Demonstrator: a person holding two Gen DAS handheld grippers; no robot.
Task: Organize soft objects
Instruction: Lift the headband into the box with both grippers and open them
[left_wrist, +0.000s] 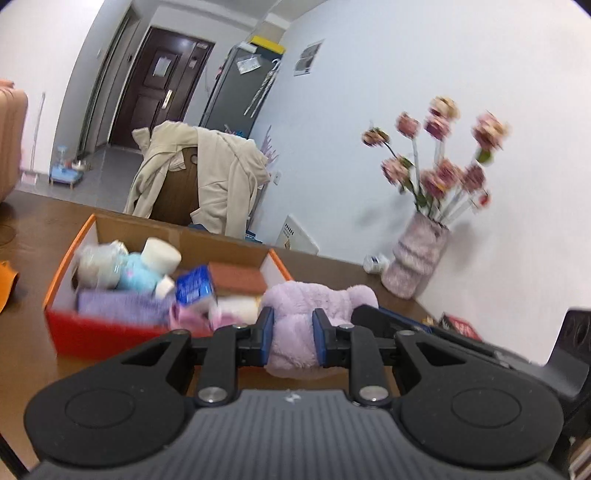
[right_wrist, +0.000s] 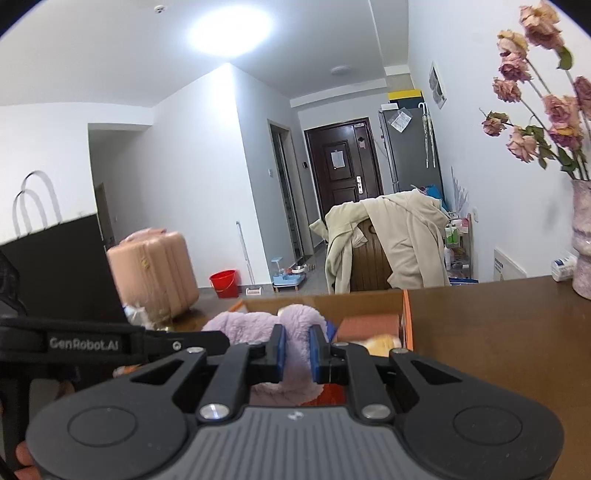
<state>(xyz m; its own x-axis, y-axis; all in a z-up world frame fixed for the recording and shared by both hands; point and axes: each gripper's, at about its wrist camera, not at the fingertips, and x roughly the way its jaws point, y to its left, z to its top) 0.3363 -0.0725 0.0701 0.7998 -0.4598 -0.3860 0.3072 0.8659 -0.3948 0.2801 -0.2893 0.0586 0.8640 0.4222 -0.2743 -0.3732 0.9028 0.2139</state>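
A fluffy lilac plush (left_wrist: 295, 314) hangs between both grippers, just right of an orange-rimmed cardboard box (left_wrist: 70, 254). My left gripper (left_wrist: 293, 338) is shut on one part of the plush. My right gripper (right_wrist: 297, 350) is shut on another part of the same plush (right_wrist: 258, 325), in front of the box (right_wrist: 405, 314). The box holds a light blue and white soft toy (left_wrist: 144, 269), a blue packet (left_wrist: 194, 286), a purple cloth (left_wrist: 122, 308) and a pink item (left_wrist: 188, 317). The right gripper's black body (left_wrist: 461, 339) shows at the right of the left wrist view.
The brown table (right_wrist: 498, 332) carries a pink vase of dried roses (left_wrist: 417, 258) near the wall at the right. A chair draped with a beige coat (left_wrist: 207, 177) stands behind the table. A black paper bag (right_wrist: 55, 266) stands at the left.
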